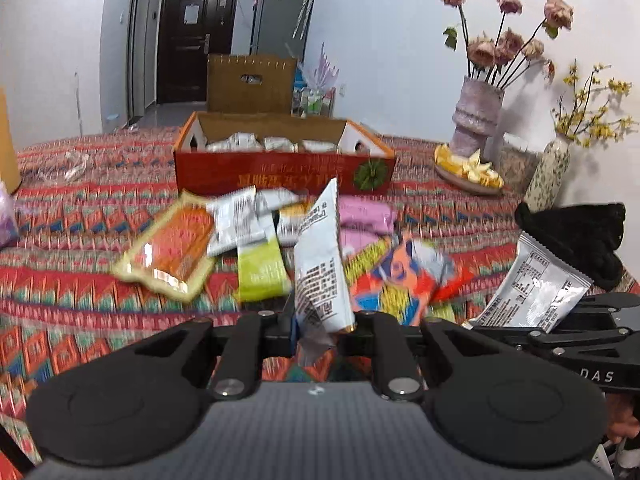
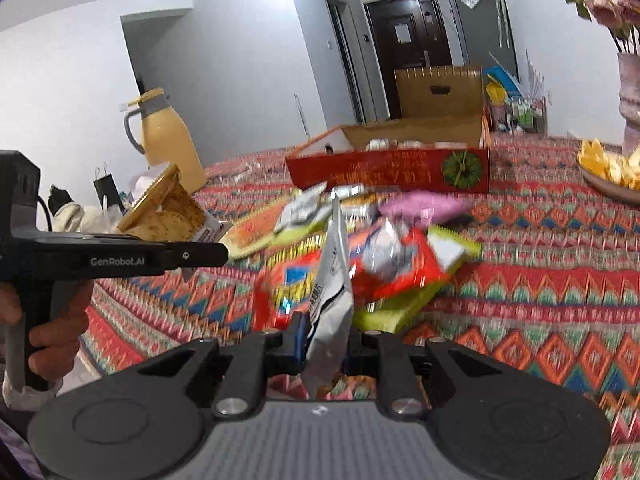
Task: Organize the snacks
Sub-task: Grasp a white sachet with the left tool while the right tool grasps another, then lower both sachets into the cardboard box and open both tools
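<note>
A: Where's the box from my packets?

B: The red cardboard box sits straight ahead. My left gripper and right gripper each pinch a silver snack packet upright; left is nearer.

White walls enclose the room, with a dark door and grey cabinet behind the patterned counter.

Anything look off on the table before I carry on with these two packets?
Mostly the loose snack pile in front of the red box: packets overlap at all angles on the cloth, not sorted. The box's print reads upside down from here. The left gripper and right gripper each pinch a silver packet; nothing looks spilled or torn.
</note>
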Motion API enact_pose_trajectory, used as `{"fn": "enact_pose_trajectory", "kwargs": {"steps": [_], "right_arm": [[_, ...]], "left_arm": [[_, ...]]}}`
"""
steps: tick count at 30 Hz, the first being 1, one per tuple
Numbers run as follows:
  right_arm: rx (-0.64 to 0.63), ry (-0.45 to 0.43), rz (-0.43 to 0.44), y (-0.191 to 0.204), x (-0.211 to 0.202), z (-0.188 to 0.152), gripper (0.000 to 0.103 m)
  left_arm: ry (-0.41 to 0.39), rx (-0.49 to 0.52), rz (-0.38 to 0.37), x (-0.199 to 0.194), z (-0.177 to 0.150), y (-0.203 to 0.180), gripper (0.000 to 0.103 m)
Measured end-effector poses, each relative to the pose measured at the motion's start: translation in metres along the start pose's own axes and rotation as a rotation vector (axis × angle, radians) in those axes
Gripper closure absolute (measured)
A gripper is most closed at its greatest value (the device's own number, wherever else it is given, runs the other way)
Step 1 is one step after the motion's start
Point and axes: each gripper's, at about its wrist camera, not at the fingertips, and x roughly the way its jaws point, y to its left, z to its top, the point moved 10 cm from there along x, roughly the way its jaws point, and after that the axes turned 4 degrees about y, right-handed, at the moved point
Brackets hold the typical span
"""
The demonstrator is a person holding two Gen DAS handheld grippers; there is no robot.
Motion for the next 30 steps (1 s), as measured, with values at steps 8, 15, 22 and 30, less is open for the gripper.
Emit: {"fn": "enact_pose_trajectory", "kwargs": {"steps": [8, 15, 22, 30], "right_arm": [[-0.072, -0.058, -0.019, -0.032, 0.025, 0.093, 0.086], [-0.084, -0.043, 0.028, -0.071, 0.111, 0.217, 0.086], [-0.034, 0.183, -0.123, -0.143, 0.272, 0.285, 0.086], [0.107, 0.241, -0.241, -0.189, 0.353, 0.299, 0.045]], "left_arm": [[-0.106, 0.063, 0.051, 0.034, 0.105, 0.047, 0.086], [-0.096, 0.083, 0.125, 0.123, 0.188, 0.093, 0.086], [0.04, 0.03, 0.173, 0.226, 0.218, 0.142, 0.086], [0.077, -0.013, 0.154, 0.258, 0.209, 0.166, 0.057]]}}
